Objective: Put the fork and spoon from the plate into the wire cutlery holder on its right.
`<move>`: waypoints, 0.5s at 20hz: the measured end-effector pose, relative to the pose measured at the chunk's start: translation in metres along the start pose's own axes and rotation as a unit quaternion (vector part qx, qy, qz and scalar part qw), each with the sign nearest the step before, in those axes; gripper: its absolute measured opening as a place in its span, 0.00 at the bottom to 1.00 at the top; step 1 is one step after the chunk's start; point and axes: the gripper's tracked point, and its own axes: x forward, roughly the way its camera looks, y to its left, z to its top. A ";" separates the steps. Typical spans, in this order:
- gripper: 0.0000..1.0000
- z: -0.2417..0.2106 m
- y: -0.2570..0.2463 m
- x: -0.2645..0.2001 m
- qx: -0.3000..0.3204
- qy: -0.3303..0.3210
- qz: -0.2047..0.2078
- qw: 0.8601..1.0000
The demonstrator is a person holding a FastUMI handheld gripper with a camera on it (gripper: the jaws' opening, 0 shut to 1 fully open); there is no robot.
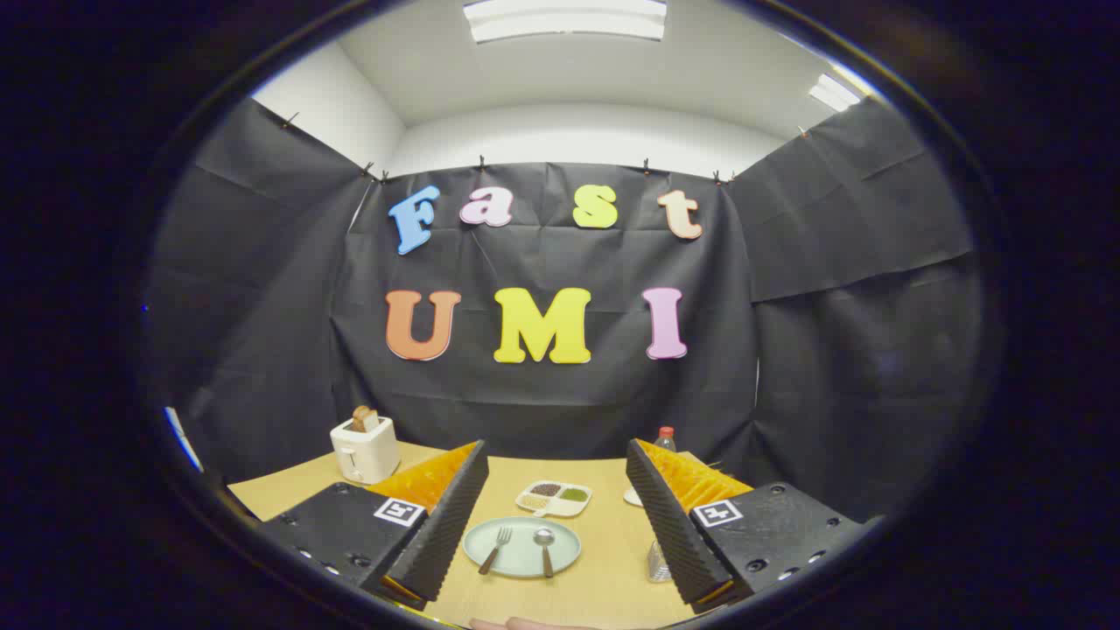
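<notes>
Claw open above the bench, nothing picked yet.

At ten o'clock from the plate point(521, 548) stands a toaster point(364, 448) with bread in it. The claw point(551, 516) is spread wide and holds nothing; the plate lies between and just ahead of its fingers. On the plate, the fork point(495, 549) is at nine o'clock and the spoon point(544, 549) at three o'clock, apart from each other. A divided dish point(554, 498) sits at twelve o'clock. The wire cutlery holder point(658, 563) is at three o'clock, partly hidden behind the right finger. I judge the flat, thin handles may slip from the pads, or the plate may be pushed along.
</notes>
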 end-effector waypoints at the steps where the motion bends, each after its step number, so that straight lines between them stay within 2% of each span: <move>1: 0.95 -0.001 -0.001 -0.002 0.001 0.004 -0.002 1.000; 6: 0.95 -0.007 -0.014 -0.006 0.042 0.025 -0.003 0.999; 10: 0.96 -0.012 -0.017 -0.002 0.040 0.034 -0.012 0.999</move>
